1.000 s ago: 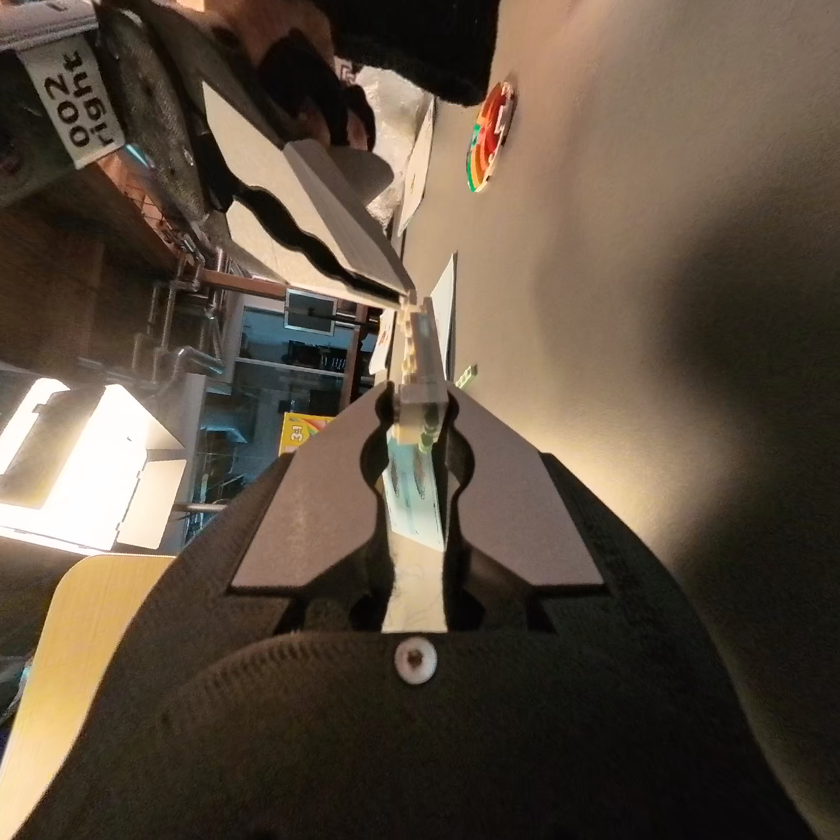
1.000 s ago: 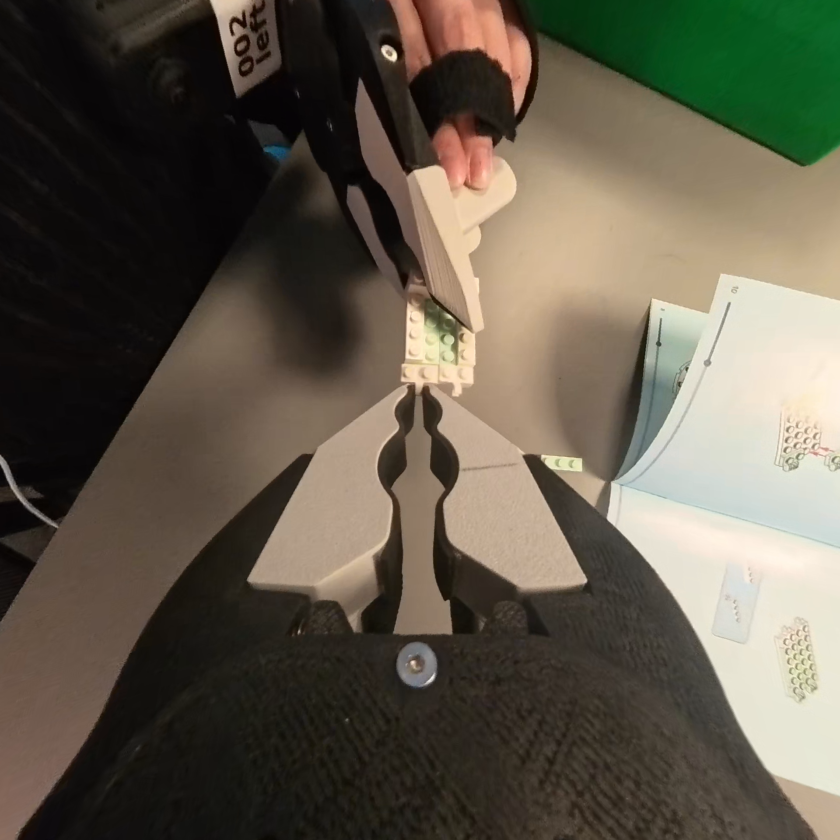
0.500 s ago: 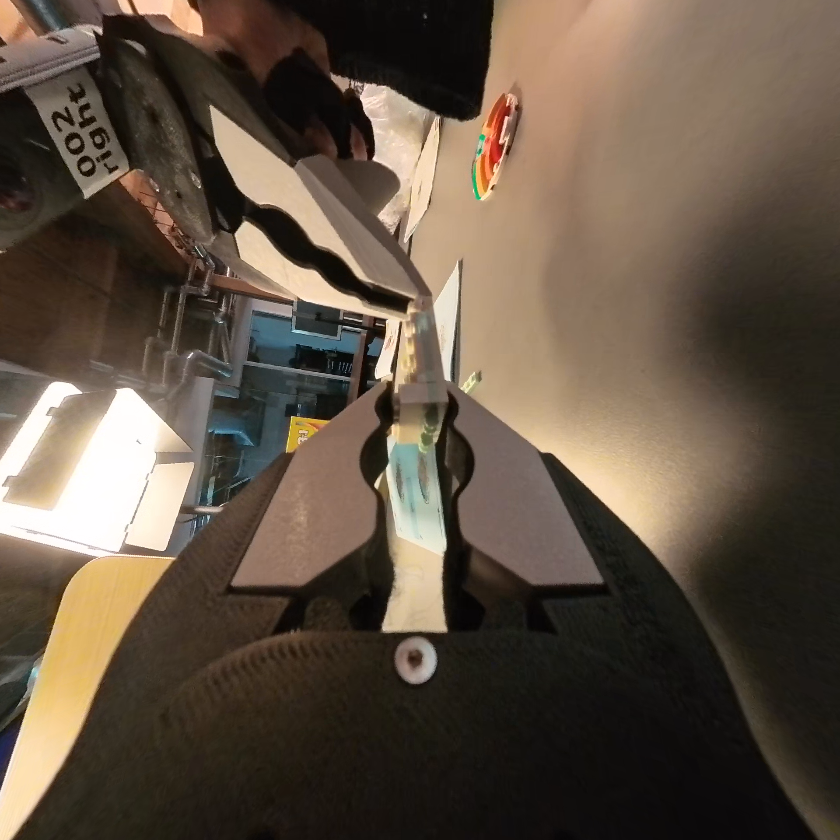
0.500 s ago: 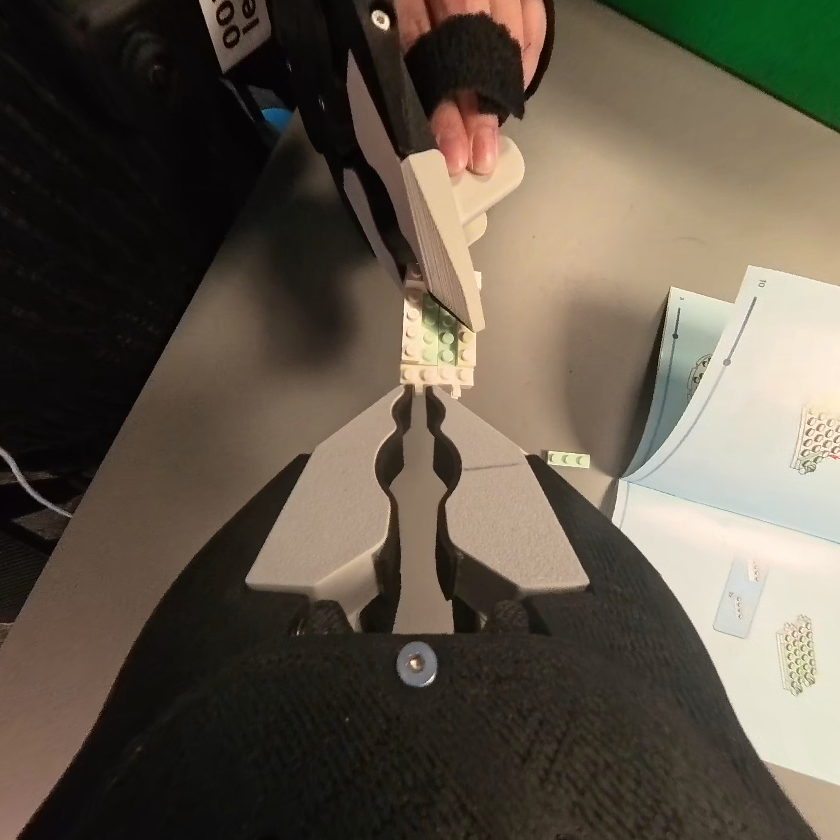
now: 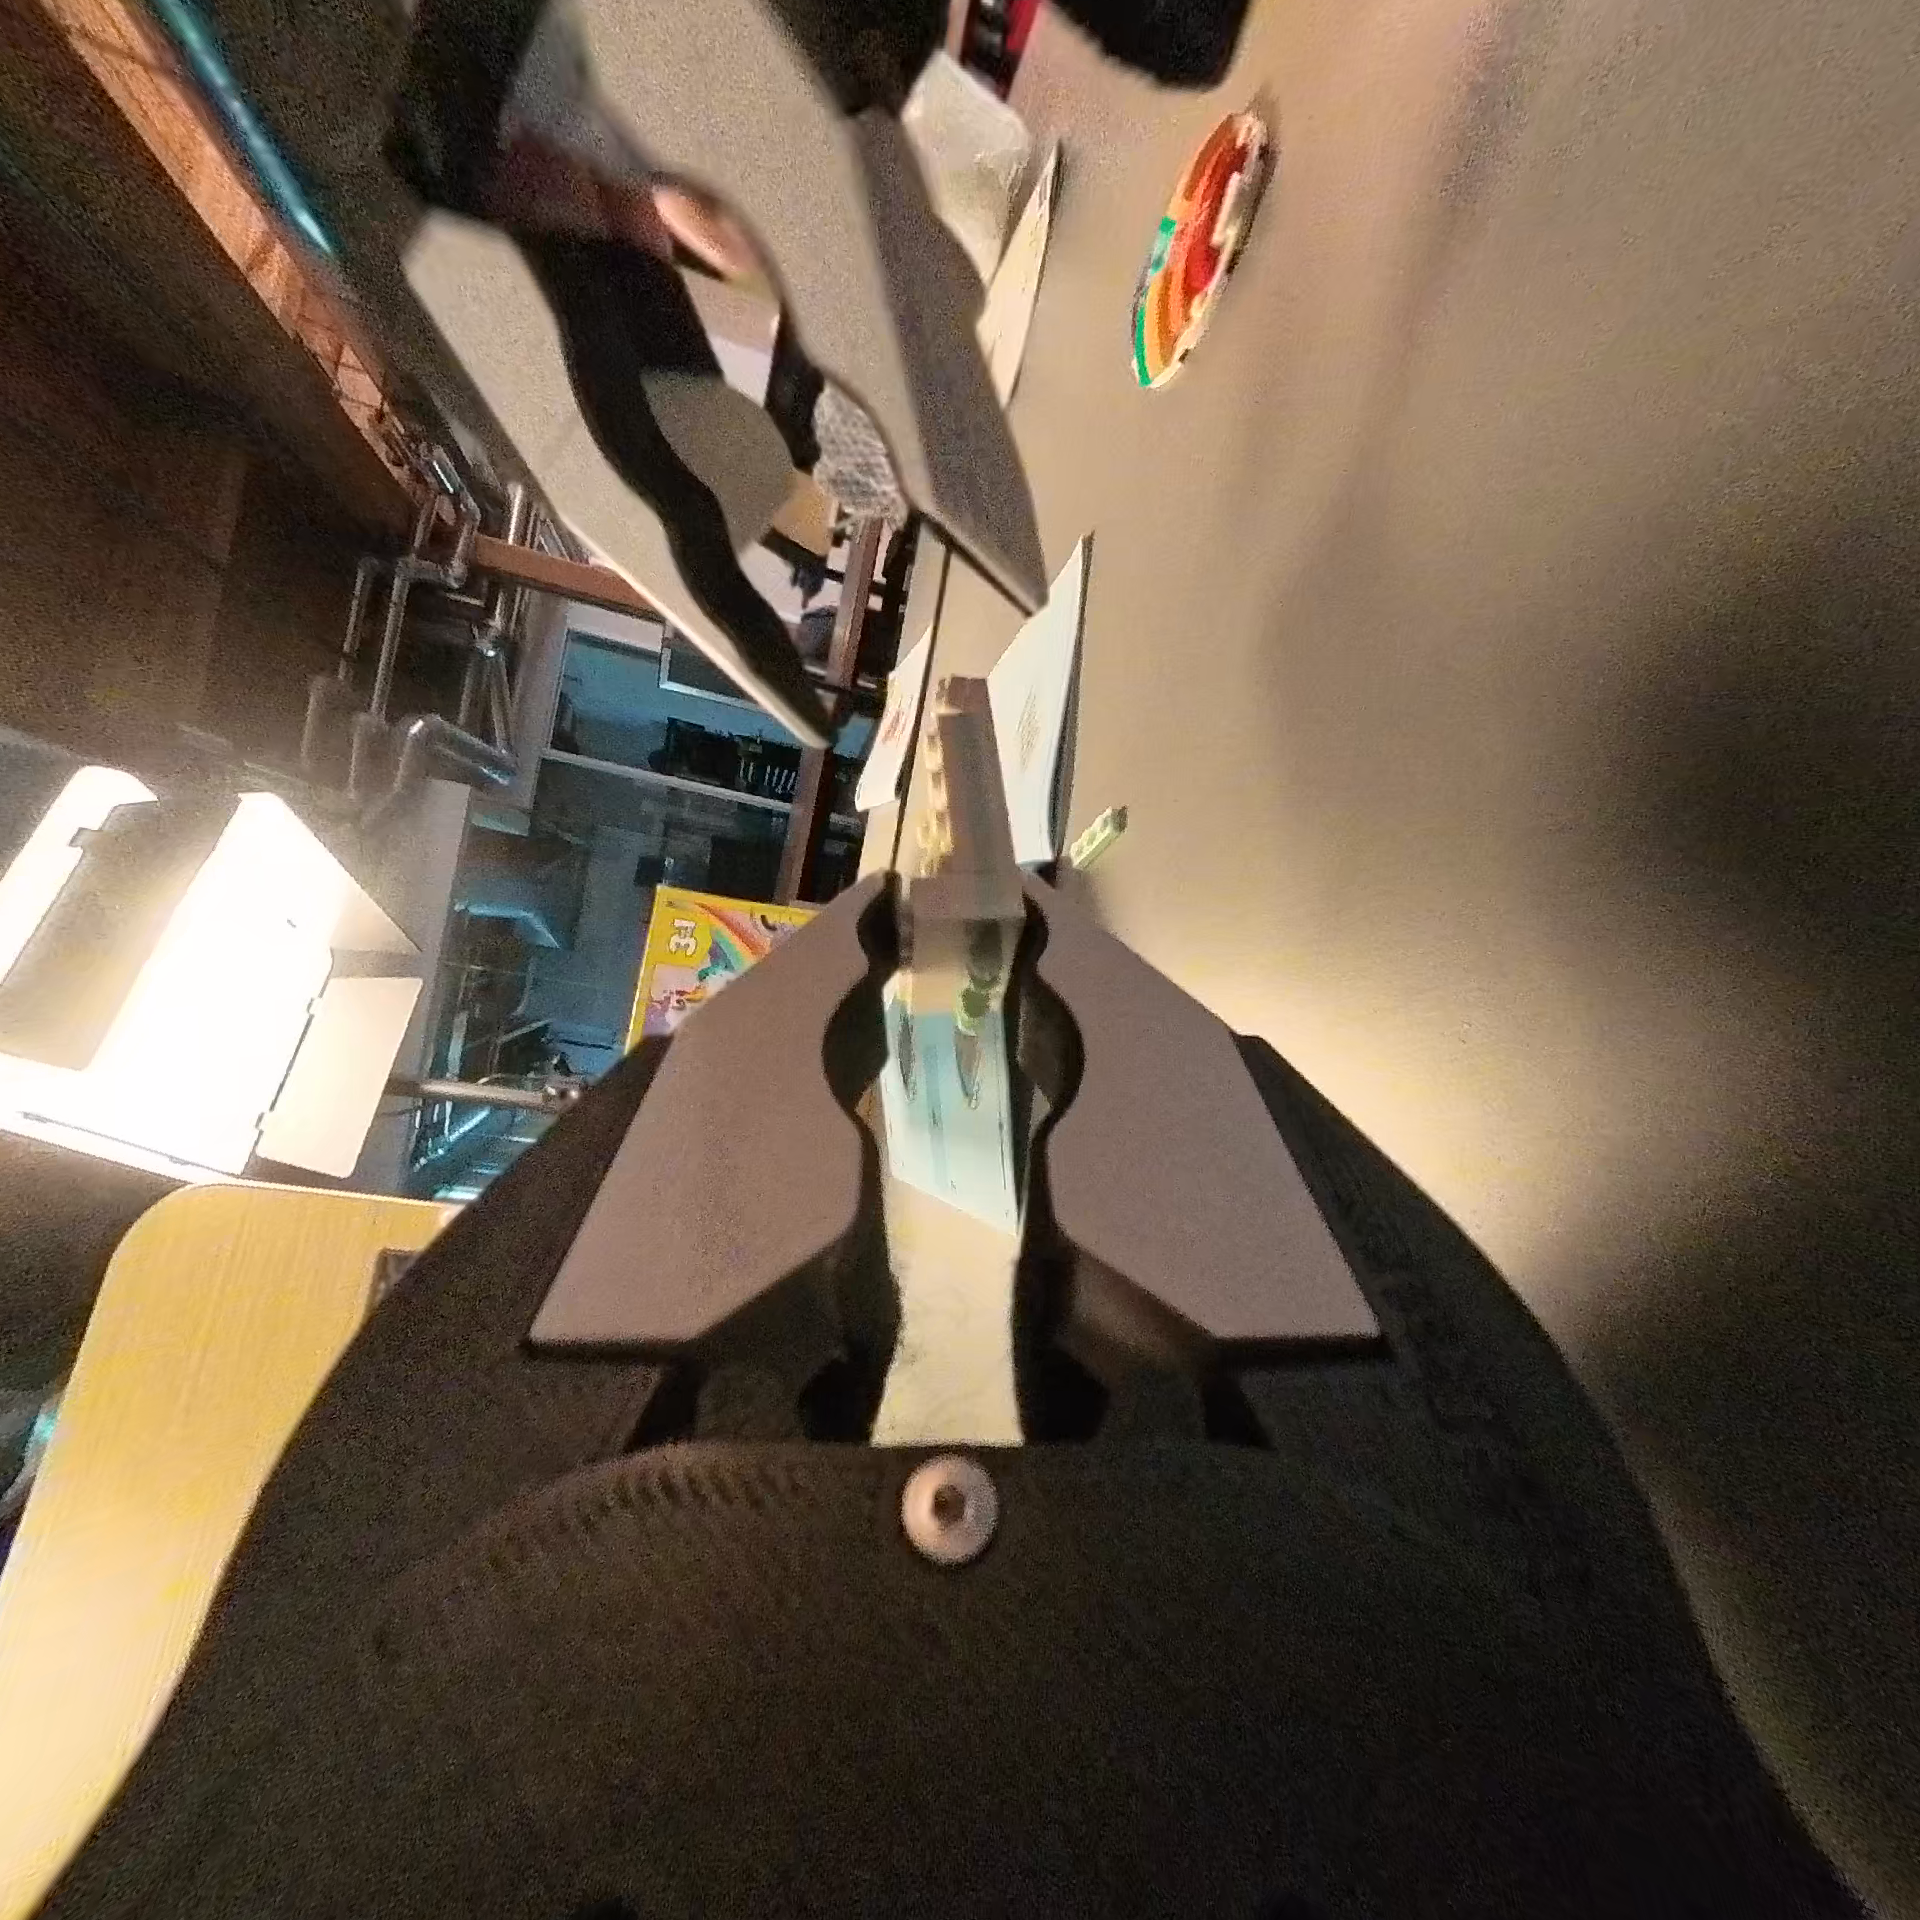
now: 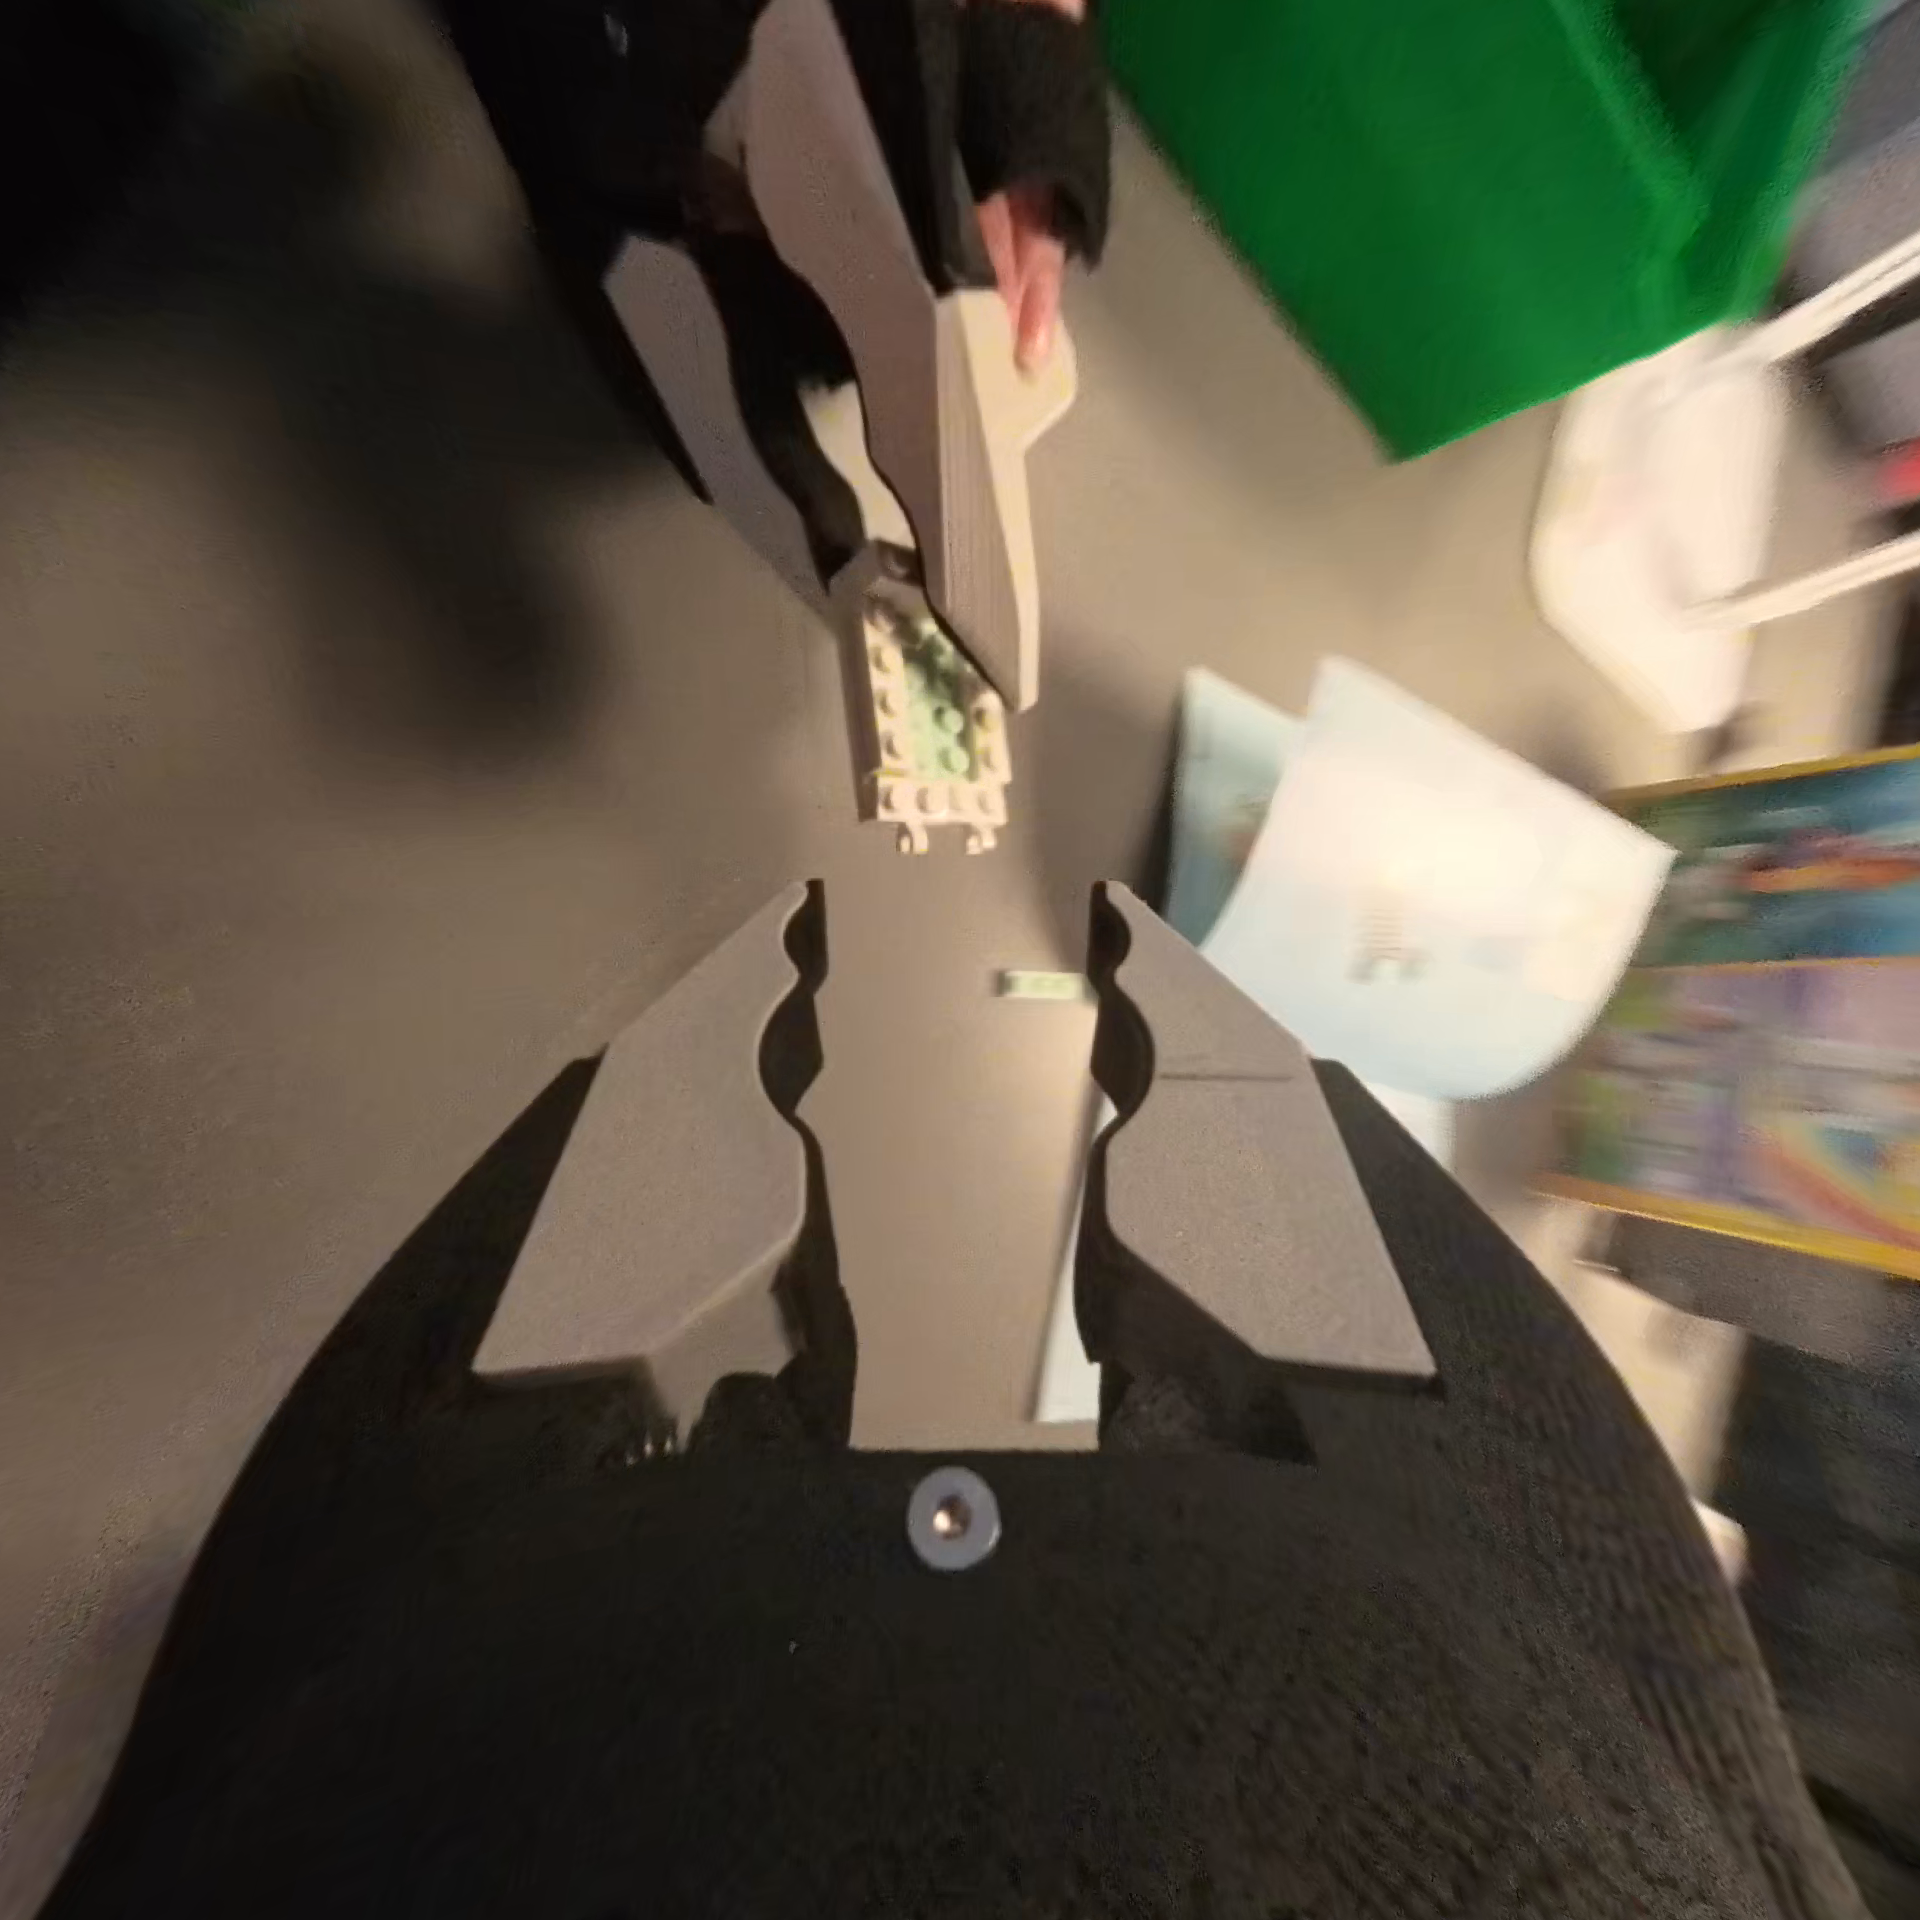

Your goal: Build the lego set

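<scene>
Now the left tool (image 6: 940, 665) is gripping the white-and-green lego plate assembly (image 6: 935, 743) above the desk (image 6: 364, 831), presenting its studs, while the right tool (image 6: 954, 904) is gaping wide, probably blur-hidden, near a loose green piece (image 6: 1036, 983).

1. Two grippers: the left gripper (image 5: 958, 894) and the right gripper (image 6: 951, 894).
2. One built lego piece (image 6: 935, 743), white with pale green on top.
3. One small loose green brick (image 6: 1039, 982) on the table (image 6: 364, 935), at about 5 o'clock from the built piece.
4. One open paper booklet (image 6: 1434, 935), at 3 o'clock from the brick.
5. One colourful box (image 6: 1766, 997), blurry, at 3 o'clock in the right wrist view.
6. One round, bright lego disc (image 5: 1195, 270), at about 1 o'clock in the left wrist view.
7. One green bin (image 6: 1455, 187), at 1 o'clock in the right wrist view.
</scene>
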A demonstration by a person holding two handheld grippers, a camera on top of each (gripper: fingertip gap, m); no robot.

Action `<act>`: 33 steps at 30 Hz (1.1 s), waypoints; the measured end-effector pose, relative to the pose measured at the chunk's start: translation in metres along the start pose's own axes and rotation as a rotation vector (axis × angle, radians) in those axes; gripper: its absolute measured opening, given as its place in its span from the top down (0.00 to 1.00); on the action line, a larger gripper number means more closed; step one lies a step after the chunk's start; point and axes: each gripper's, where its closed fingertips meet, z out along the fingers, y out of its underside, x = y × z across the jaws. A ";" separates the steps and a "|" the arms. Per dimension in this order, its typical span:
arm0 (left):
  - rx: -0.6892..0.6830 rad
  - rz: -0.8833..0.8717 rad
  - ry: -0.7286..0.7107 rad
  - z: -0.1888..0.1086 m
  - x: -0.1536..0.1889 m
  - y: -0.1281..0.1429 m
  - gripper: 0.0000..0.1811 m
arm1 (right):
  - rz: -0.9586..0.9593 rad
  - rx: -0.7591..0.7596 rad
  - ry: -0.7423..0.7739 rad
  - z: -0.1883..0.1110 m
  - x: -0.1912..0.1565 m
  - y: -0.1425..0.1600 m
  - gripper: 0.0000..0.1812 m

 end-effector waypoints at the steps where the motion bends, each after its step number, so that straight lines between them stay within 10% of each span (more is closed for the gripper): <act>1: -0.007 -0.010 -0.003 0.000 -0.001 0.001 0.90 | -0.083 0.003 0.097 0.000 0.000 -0.005 0.71; 9: -0.012 -0.056 0.002 0.000 -0.003 0.005 0.90 | -0.297 -0.080 0.483 0.007 -0.001 -0.017 0.78; 33: 0.040 -0.054 0.036 -0.004 0.002 -0.005 0.90 | -0.665 -0.153 0.437 0.011 -0.009 -0.014 0.95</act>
